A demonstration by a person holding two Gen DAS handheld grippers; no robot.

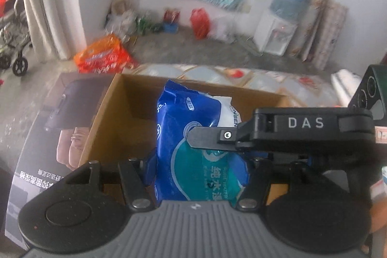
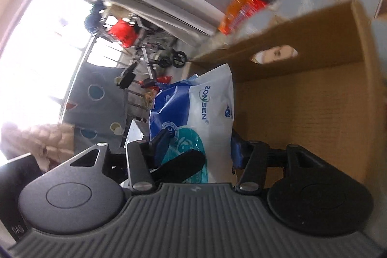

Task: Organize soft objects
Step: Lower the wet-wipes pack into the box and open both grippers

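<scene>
A blue and white wet-wipes pack point(image 1: 193, 137) stands upright over an open cardboard box point(image 1: 116, 98), its lower end low between the box walls. My left gripper point(image 1: 200, 158) is shut on the pack's lower part, the fingertips hidden behind it. My right gripper point(image 1: 205, 137) reaches in from the right, one black finger point(image 1: 208, 137) lying across the pack's front. In the right wrist view the pack point(image 2: 212, 117) sits between the right gripper's point(image 2: 198, 146) fingers, which touch its sides. The left gripper's black finger point(image 2: 186, 161) crosses it. The brown box wall point(image 2: 302, 113) fills the right side.
A dark printed flap point(image 1: 48, 137) lies left of the box. On the floor beyond are an orange pack point(image 1: 101, 57), a red bag point(image 1: 199, 23) and a water dispenser point(image 1: 278, 35). A wheeled stroller point(image 1: 14, 40) stands far left. A patterned cover point(image 1: 241, 79) lies behind the box.
</scene>
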